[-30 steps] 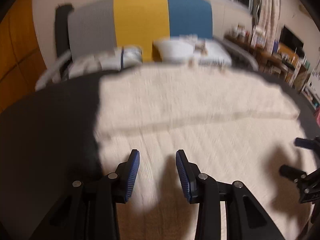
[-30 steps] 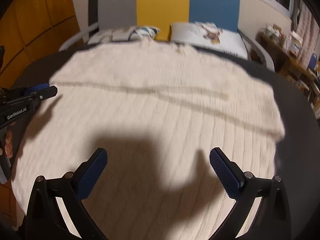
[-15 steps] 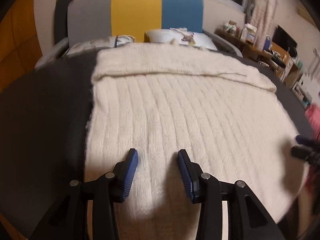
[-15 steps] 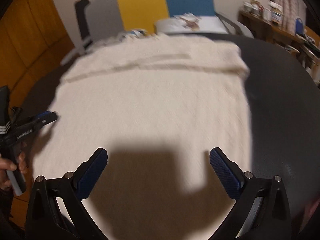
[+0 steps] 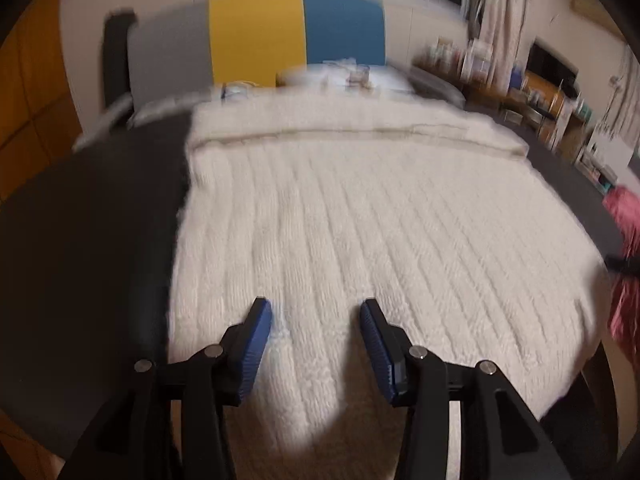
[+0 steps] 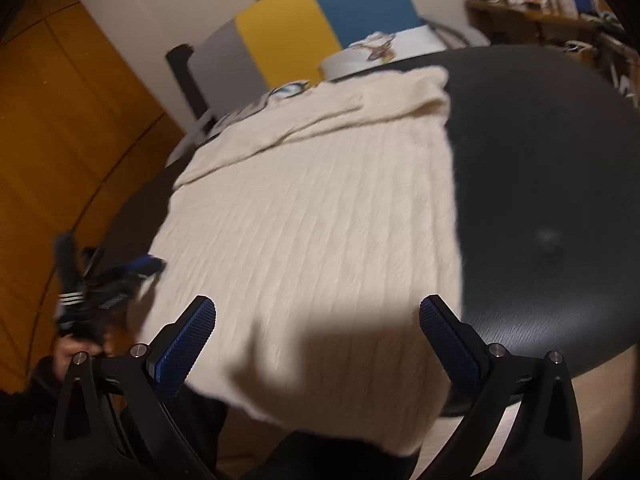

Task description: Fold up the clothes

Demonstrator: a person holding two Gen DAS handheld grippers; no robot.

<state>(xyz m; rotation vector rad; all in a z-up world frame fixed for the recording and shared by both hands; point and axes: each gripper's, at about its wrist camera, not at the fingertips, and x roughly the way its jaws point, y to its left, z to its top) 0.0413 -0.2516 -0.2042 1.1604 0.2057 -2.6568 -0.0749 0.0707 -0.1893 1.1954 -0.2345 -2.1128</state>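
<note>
Cream knit sweater covers dark table (chair behind), grippers apart.

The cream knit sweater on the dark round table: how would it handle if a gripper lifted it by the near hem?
The cream knit sweater would probably sag: its near hem already droops over the table edge. The thick ribbed knit suggests some weight and decent grip for the ridged pads.

No legible text or labels anywhere.
</note>
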